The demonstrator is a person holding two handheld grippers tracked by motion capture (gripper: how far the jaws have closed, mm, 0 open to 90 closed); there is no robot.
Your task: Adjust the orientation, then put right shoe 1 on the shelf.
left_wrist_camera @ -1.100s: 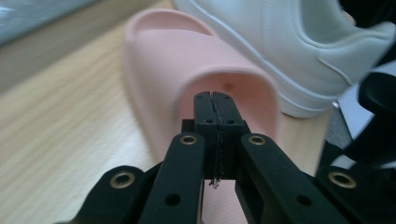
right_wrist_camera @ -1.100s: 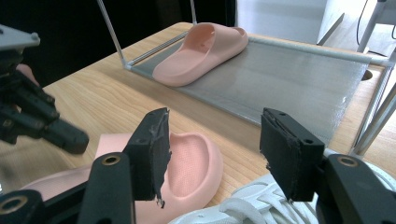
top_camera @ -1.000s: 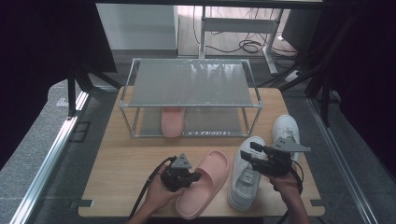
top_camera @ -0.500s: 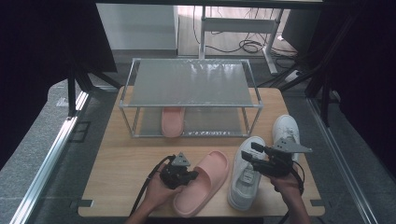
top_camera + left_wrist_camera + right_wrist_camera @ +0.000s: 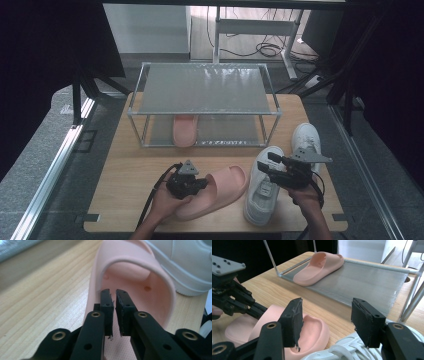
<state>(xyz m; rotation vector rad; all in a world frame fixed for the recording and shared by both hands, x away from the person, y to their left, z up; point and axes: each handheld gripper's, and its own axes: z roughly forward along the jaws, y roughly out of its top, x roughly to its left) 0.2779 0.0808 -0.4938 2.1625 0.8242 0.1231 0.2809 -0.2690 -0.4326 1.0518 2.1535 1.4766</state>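
A pink slipper [image 5: 220,192] lies on the table's front, toe toward the white sneaker [image 5: 262,192]. My left gripper [image 5: 202,184] sits at its heel end. In the left gripper view the left gripper [image 5: 114,312] hovers over the slipper [image 5: 140,272] footbed, aimed into the strap. Its jaws have just been opening to a narrow gap, and nothing is between them. My right gripper [image 5: 267,169] stands wide open over the sneaker [image 5: 342,350], holding nothing. The right gripper [image 5: 325,322] looks toward the left gripper [image 5: 260,311] and the slipper [image 5: 312,335].
A metal two-tier rack [image 5: 205,87] stands at the table's back; the second pink slipper [image 5: 185,131] rests on its lower shelf. Another white sneaker [image 5: 306,140] lies at the right, beside the rack. Bare wooden table [image 5: 130,170] stretches left of my left hand.
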